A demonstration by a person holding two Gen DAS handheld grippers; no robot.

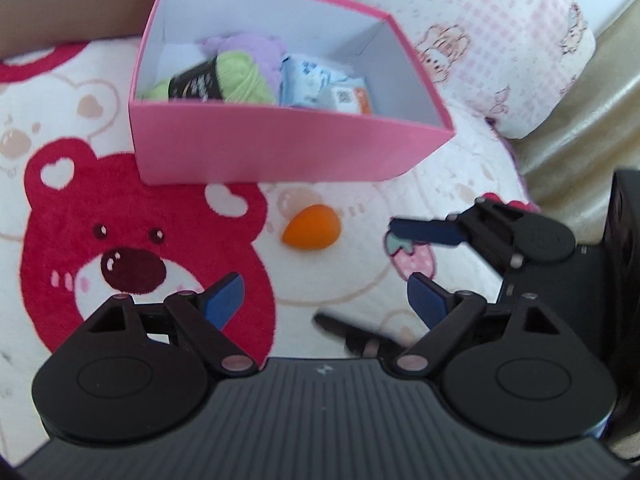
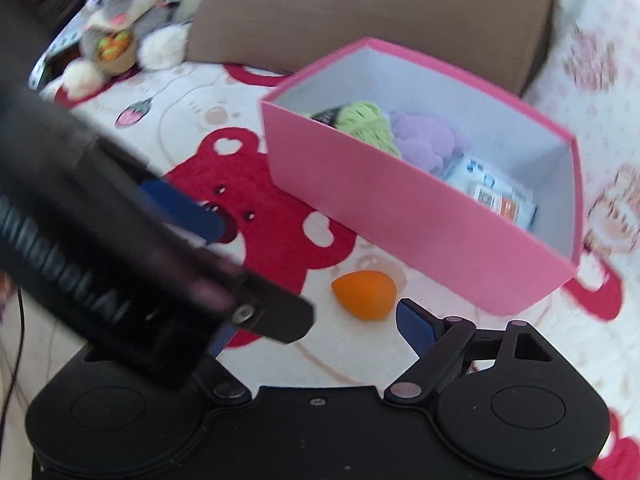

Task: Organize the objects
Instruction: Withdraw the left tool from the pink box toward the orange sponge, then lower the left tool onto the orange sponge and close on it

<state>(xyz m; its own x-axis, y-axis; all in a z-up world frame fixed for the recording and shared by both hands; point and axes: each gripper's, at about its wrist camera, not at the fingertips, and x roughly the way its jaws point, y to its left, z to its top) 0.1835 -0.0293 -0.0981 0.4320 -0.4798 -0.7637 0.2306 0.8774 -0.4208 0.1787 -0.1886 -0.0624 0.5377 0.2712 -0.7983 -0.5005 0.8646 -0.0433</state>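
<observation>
An orange egg-shaped sponge [image 1: 312, 232] [image 2: 365, 294] lies on the bear-print blanket, just in front of a pink box [image 1: 280, 148] [image 2: 400, 216]. In the box are green yarn [image 1: 240, 76], a lilac fluffy thing [image 1: 248, 46] and a blue-white tissue pack [image 1: 320, 88]. My left gripper [image 1: 326, 300] is open and empty, with the sponge ahead of its gap. My right gripper [image 2: 318, 332] is open too, and the sponge sits just beyond its right finger. The left gripper's body crosses the right wrist view and hides the right gripper's left finger; its blue finger [image 2: 180, 208] shows.
The blanket [image 1: 120, 240] carries a red bear print. A brown cushion [image 2: 360, 20] stands behind the box, and a grey rabbit plush [image 2: 120, 12] sits at the back left. A pink checked pillow [image 1: 500, 40] and golden fabric [image 1: 580, 120] lie to the right.
</observation>
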